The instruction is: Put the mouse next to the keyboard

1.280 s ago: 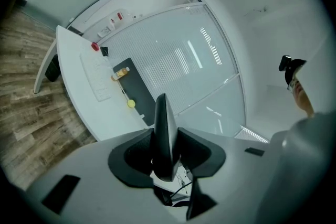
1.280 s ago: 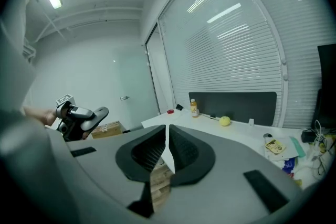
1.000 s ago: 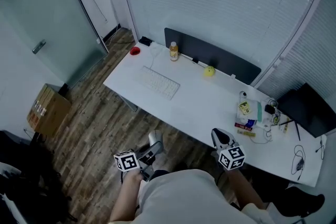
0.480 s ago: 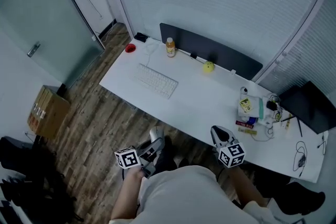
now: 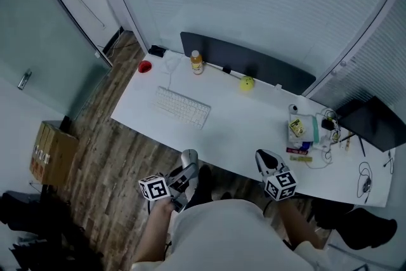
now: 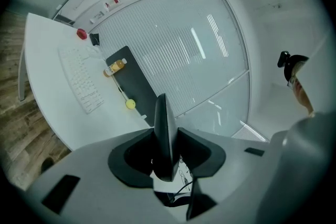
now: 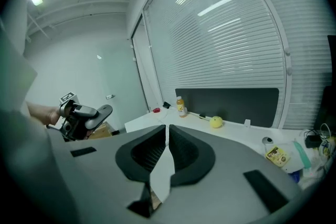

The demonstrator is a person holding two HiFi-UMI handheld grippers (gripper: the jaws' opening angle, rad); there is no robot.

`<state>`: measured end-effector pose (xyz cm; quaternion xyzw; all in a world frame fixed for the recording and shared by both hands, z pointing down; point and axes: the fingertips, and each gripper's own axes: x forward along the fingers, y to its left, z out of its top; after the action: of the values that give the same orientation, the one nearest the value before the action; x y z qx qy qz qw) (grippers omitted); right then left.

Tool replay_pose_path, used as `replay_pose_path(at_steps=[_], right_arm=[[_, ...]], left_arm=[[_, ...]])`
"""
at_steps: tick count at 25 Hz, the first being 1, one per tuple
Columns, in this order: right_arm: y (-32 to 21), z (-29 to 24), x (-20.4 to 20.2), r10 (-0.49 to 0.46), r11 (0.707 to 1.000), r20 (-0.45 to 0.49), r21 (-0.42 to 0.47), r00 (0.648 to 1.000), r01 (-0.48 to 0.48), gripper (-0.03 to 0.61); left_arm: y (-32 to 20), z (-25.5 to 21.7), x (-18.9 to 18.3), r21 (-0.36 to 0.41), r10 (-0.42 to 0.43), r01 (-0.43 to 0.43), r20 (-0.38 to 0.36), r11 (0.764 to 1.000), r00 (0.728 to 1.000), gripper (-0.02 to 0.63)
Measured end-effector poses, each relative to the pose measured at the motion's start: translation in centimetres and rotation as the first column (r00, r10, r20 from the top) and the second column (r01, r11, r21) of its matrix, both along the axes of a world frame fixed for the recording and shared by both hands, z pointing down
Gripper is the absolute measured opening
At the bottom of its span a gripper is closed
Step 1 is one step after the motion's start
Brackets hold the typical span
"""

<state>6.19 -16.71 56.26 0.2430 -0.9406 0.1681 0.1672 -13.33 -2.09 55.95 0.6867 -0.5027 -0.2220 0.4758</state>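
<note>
2 tongs are in my hands at the near edge of the white table (image 5: pixel 241 130): the left gripper (image 5: pixel 188 157) has its jaws pressed together on nothing, and the right gripper (image 5: pixel 263 157) has its jaws meeting at the tips, also empty. The small red mouse (image 5: pixel 145 66) lies at the table's far left corner, apart from the white keyboard (image 5: pixel 183 107), which lies nearer me.

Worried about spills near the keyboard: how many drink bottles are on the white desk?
1: a yellow-orange drink bottle at the far edge, before the dark panel, beyond the white keyboard. Right-end clutter may hide others.
</note>
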Motion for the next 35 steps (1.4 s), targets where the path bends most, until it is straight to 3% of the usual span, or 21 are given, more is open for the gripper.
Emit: replay_pose_path(at_steps=[11,22,32,35], right_arm=[[-2.0,1.5,-3.5,0.078,0.997,-0.083,-0.021,0.994,-0.080,0.040],[-1.5,4.7,-5.8,0.167,0.979,-0.163,-0.086,0.972,-0.183,0.040],[-0.8,5.4,-6.1,0.236,0.958,-0.205,-0.117,0.950,-0.263,0.040],[-0.8,5.9,-5.8,0.251,0.950,-0.212,-0.133,0.944,-0.283,0.040]], left_arm=[[-6.0,4.0,-4.0,-0.072,0.190,-0.187,0.048,0.980,0.981,0.149],[-10.4,9.6,-3.6,-0.137,0.413,-0.405,0.032,0.904,0.910,0.149],[-15.3,14.7,-1.9,-0.187,0.522,-0.501,0.082,0.845,0.849,0.149],[-16.7,16.5,-1.5,-0.217,0.525,-0.497,0.093,0.840,0.846,0.149]])
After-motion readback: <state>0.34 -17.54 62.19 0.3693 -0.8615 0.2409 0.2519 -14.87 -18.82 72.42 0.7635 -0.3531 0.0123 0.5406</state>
